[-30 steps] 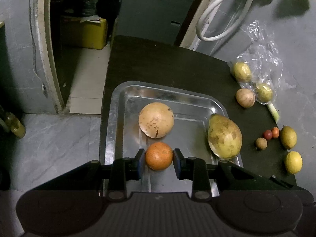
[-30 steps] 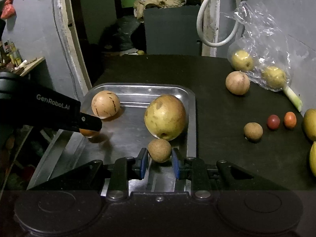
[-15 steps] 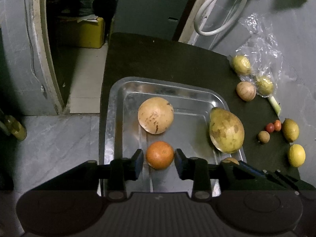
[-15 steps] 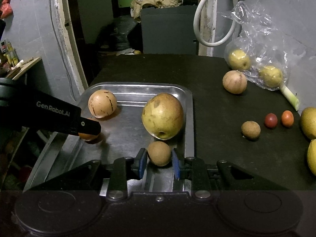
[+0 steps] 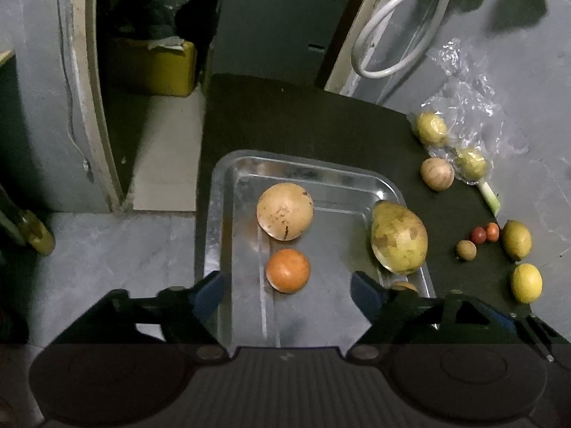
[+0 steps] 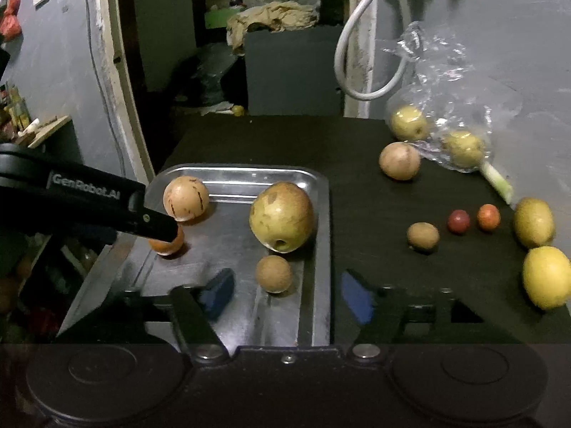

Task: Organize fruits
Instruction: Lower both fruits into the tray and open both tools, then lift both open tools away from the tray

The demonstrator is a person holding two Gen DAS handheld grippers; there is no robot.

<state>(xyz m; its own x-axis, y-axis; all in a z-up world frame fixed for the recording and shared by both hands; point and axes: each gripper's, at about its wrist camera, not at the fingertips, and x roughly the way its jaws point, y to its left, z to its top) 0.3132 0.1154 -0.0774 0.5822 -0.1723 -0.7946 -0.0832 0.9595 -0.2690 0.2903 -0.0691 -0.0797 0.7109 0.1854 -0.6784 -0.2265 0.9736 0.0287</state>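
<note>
Both the left gripper (image 5: 287,292) and right gripper (image 6: 285,294) gape empty over the tray (image 6: 321,214); next, fetch the kiwi (image 6: 423,236) at centre right.

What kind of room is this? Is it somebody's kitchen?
Probably a back room or storeroom of a home, not a tidy kitchen. A dark table stands against a bare grey wall, a white hose hangs looped above it, and a yellow container sits on the floor beyond an open doorway.
</note>
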